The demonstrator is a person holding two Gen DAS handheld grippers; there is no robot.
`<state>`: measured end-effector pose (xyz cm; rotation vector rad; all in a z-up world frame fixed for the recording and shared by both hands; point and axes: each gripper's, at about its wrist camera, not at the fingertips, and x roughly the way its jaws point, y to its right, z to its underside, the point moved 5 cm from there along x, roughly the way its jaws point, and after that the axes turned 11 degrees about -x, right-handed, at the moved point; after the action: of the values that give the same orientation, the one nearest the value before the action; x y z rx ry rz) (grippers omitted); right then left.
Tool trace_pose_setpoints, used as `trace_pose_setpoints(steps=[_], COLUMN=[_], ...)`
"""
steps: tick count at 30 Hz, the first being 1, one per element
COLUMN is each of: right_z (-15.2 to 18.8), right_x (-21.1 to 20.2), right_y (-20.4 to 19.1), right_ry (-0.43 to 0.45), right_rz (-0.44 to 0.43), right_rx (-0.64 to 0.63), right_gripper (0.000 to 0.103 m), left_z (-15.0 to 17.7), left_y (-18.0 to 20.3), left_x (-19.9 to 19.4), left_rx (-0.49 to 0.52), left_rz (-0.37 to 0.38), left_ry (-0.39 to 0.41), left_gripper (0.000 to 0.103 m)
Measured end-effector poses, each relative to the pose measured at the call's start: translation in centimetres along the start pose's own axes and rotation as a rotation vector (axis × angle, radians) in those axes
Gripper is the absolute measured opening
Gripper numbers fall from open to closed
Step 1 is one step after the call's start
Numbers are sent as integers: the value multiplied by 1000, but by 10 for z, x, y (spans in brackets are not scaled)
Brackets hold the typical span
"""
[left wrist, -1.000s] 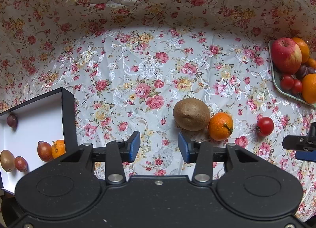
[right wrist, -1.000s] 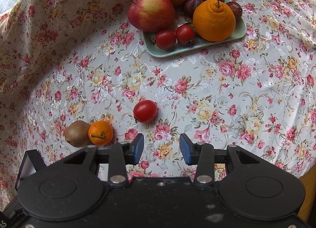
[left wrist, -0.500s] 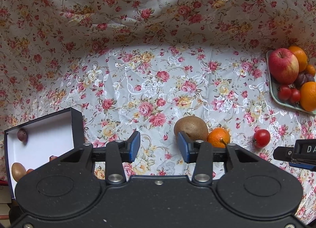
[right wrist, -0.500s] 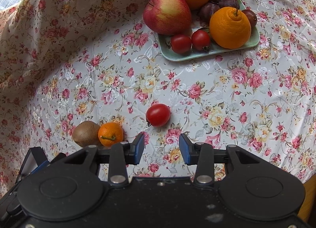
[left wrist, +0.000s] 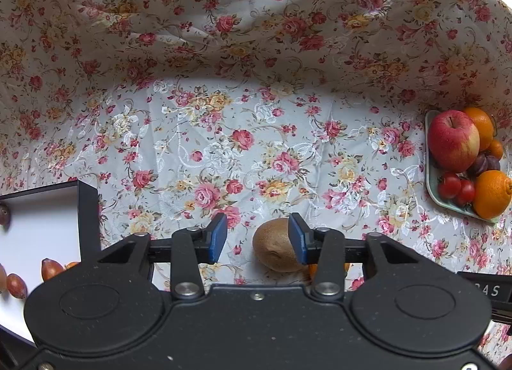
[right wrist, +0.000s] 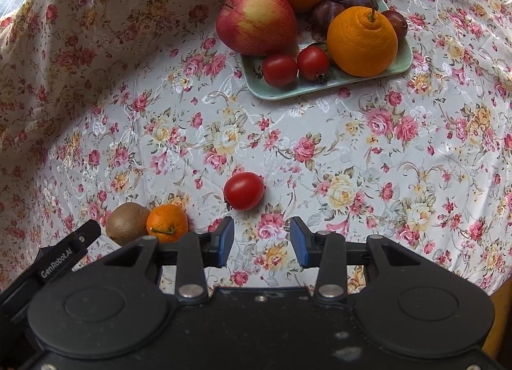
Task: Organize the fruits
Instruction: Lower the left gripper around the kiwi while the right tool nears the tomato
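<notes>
We see only slivers of the small orange (left wrist: 313, 269) behind the left gripper's finger (left wrist: 299, 243), and the white box (left wrist: 41, 232) with its small fruits is cut off at the picture's edge.

soft daylight from upper corners, sharp focus, strong fisheye bending at edges, faint shadows.

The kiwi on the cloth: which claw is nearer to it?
Left. The left claw hangs just over the kiwi, open. The right claw sits off to its side, past the mandarin.
</notes>
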<state>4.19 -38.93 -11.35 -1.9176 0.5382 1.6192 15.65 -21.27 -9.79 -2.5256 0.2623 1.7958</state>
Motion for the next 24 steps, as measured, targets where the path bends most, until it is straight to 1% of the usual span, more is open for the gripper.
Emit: trace_pose_setpoints(steps=[6,11,14,21,24], right_z=[-4,-7,-8,-9,-7], right_x=[9,11,14,14,11], right_y=[-4,-9,-10,-11,-12], right_ry=[-12,-15,-23,-25,-22], right_rz=[20,15,14,1,3], right_rx=[-10,-27,-36,-41,-49], right_gripper=[42,42,42,42,42], left_z=[0,0,1,8,10], left_y=[8,11,9,3,1], left_x=[13,21,27,27,25], left_rx=[20,19,23,48,62], left_rz=[-40,-35,-66,-78,-98], left_ry=[-7,-36,-48,-81,-83], left_gripper=[52,52,52,52,52])
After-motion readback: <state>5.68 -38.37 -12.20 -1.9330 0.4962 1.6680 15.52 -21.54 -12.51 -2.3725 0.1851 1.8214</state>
